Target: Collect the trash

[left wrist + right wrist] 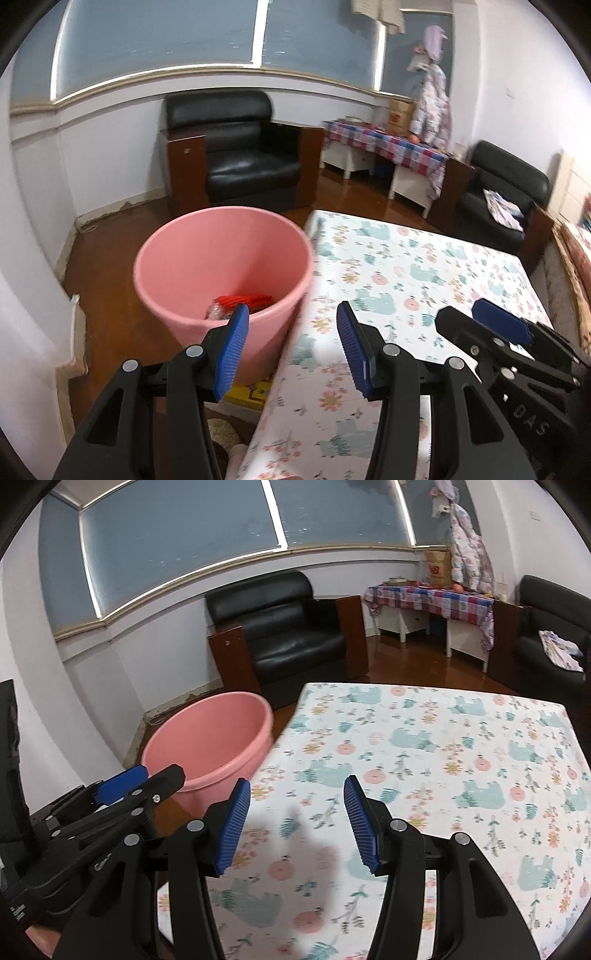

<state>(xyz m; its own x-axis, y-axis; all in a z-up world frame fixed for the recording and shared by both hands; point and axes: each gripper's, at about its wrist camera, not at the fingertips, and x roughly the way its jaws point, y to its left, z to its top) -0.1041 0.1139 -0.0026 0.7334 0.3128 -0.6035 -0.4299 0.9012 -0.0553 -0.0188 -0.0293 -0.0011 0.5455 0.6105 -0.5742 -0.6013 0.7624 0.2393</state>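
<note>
A pink bucket [221,266] stands on the wooden floor just left of a table with a floral cloth [424,273]. Red and clear trash [240,304] lies at its bottom. My left gripper [291,349] is open and empty, over the table's left edge beside the bucket's near rim. My right gripper [297,821] is open and empty above the floral cloth [443,775]. The bucket [210,738] shows at the left of the right wrist view. Each gripper appears in the other's view: the right one [491,332], the left one [133,786]. No trash shows on the cloth.
A black armchair [236,147] stands behind the bucket under the window. A low white table with a checked cloth [388,144] is at the back right. A second black chair [506,192] is at the right. A yellow item [251,393] lies on the floor.
</note>
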